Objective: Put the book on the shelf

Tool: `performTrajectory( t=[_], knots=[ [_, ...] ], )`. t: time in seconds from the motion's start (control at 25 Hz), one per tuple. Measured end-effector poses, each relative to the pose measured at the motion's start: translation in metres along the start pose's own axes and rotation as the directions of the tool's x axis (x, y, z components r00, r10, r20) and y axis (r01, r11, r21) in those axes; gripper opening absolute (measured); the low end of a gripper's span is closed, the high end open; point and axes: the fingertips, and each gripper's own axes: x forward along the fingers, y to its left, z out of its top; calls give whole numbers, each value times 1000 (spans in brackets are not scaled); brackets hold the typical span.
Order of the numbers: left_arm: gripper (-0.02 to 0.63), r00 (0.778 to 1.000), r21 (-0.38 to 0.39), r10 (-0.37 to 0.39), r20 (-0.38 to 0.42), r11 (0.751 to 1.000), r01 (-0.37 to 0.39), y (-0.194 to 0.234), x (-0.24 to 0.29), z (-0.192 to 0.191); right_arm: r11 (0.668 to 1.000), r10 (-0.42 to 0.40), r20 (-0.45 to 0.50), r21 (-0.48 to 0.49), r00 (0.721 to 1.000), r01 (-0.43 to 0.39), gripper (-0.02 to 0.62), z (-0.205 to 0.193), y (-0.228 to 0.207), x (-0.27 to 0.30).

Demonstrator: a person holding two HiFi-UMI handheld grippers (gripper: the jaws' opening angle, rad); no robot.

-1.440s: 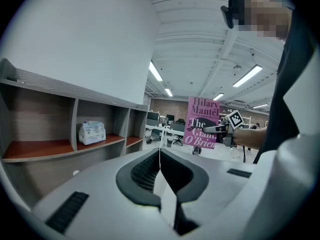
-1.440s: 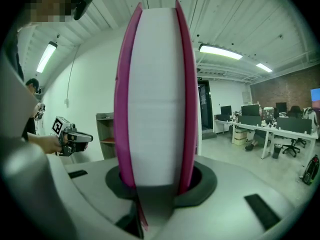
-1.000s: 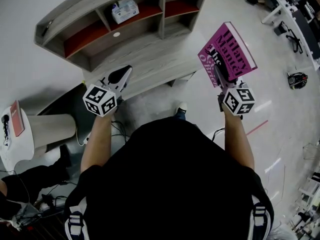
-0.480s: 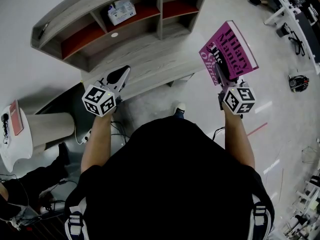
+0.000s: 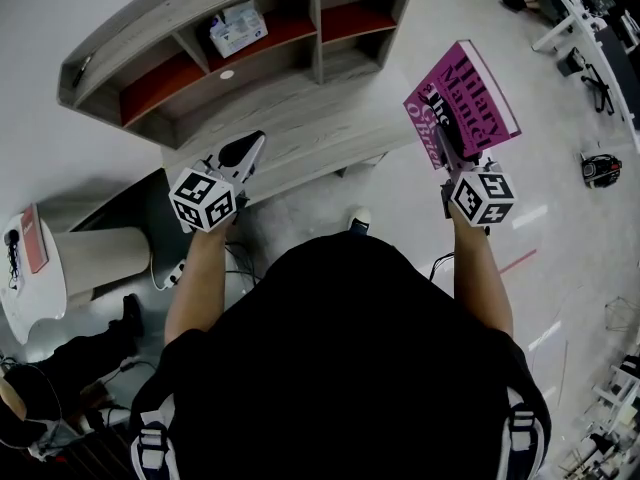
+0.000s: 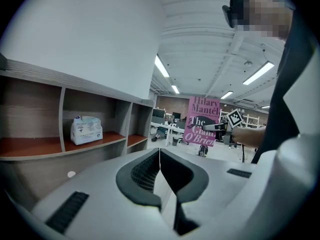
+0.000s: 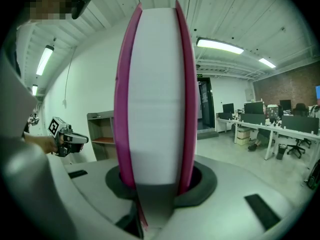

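Right gripper (image 5: 447,150) is clamped on the lower edge of the book (image 5: 466,100), and in its own view I see both jaws pressed against the 2 pink covers with the white page block (image 7: 152,94) standing upright between them. I hold the book in the air over the floor, off the right end of the shelf (image 5: 300,118) and not touching it; its pink front cover faces up towards the head camera. Left gripper (image 5: 243,153) sits over the shelf's broad lower board, and its jaws (image 6: 159,165) are shut together with nothing between them. From that left gripper view I see the book (image 6: 202,120) well beyond the shelf's far end. A white packet (image 5: 238,28) lies in 1 of the red-floored compartments, the middle one as the left gripper view (image 6: 86,130) shows it. The compartments on either side of it look bare.
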Motion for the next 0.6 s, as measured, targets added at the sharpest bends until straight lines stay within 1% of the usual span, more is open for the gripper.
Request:
performTrajectory(
  t=[0.28,0.6],
  knots=[
    [20,1000,-13,18,16,1000,-18,8,20,5,1000,17,-8,-10,1000,-17,143,5,-17,15],
    [20,1000,-23,22,3,999,-22,5,54,17,999,39,-17,-5,999,-39,143,18,-49,37]
  ],
)
